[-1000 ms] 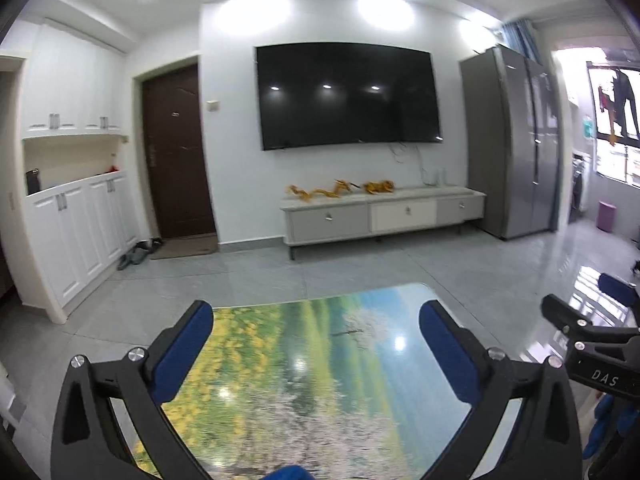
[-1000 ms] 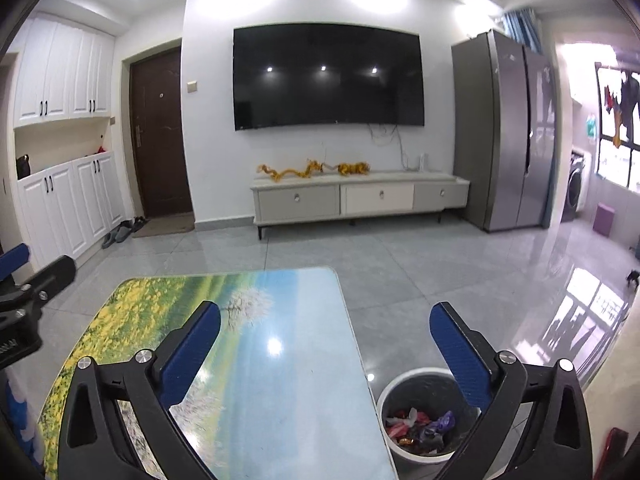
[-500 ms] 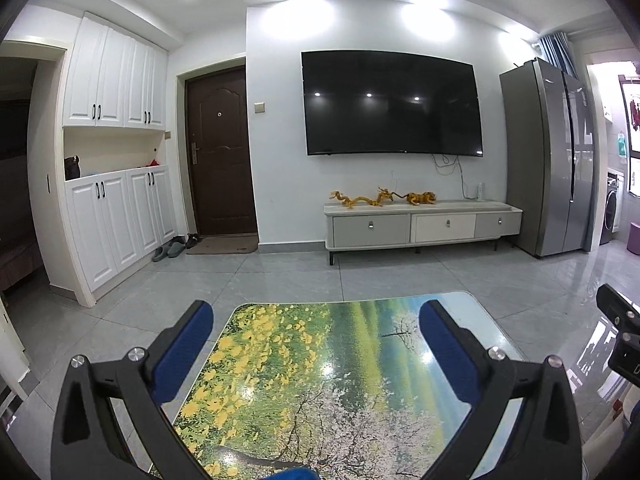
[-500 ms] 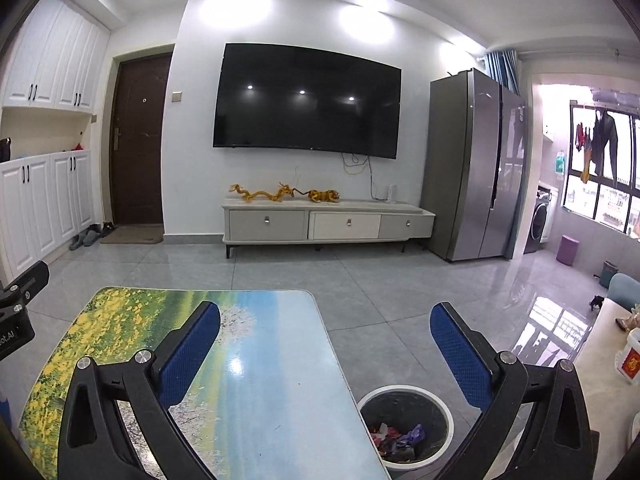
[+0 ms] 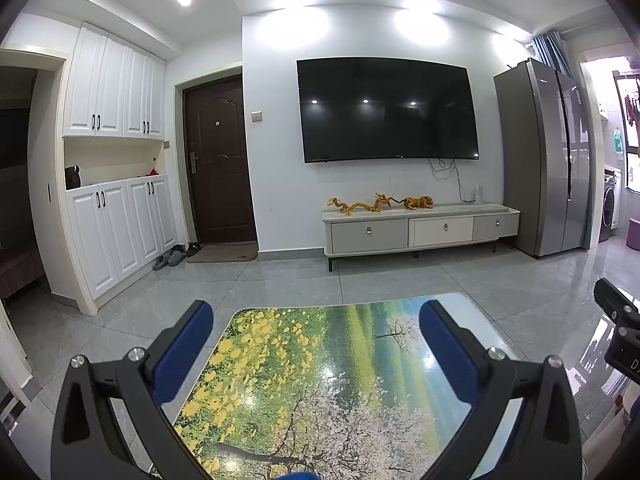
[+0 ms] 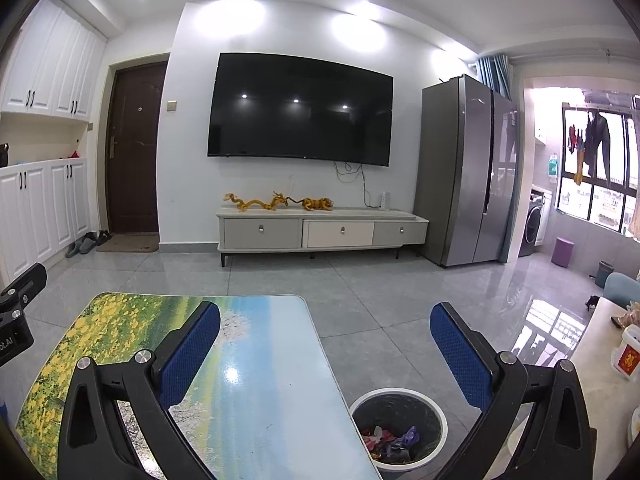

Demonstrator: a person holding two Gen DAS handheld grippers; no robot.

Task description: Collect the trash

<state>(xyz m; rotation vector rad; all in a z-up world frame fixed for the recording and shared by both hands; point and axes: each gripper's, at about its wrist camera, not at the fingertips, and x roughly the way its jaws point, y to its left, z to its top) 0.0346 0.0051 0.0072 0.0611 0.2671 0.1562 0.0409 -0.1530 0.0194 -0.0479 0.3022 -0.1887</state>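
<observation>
A white-rimmed trash bin (image 6: 398,428) stands on the floor right of the table and holds several coloured wrappers (image 6: 390,442). My right gripper (image 6: 325,354) is open and empty, above the table's right edge and the bin. My left gripper (image 5: 316,354) is open and empty above the table (image 5: 320,392), whose top bears a flower and landscape print. No loose trash shows on the table top (image 6: 248,380). The right gripper's body (image 5: 618,328) shows at the right edge of the left wrist view.
A TV stand (image 6: 322,232) with golden figurines stands by the far wall under a wall TV (image 6: 300,110). A fridge (image 6: 468,168) is at the right. A white counter with containers (image 6: 624,354) is at the far right. White cabinets (image 5: 116,216) and a door are left.
Both grippers have tilted upward and drawn back, so more wall and ceiling show. The left view has swung left. Both jaws stay open and empty.
</observation>
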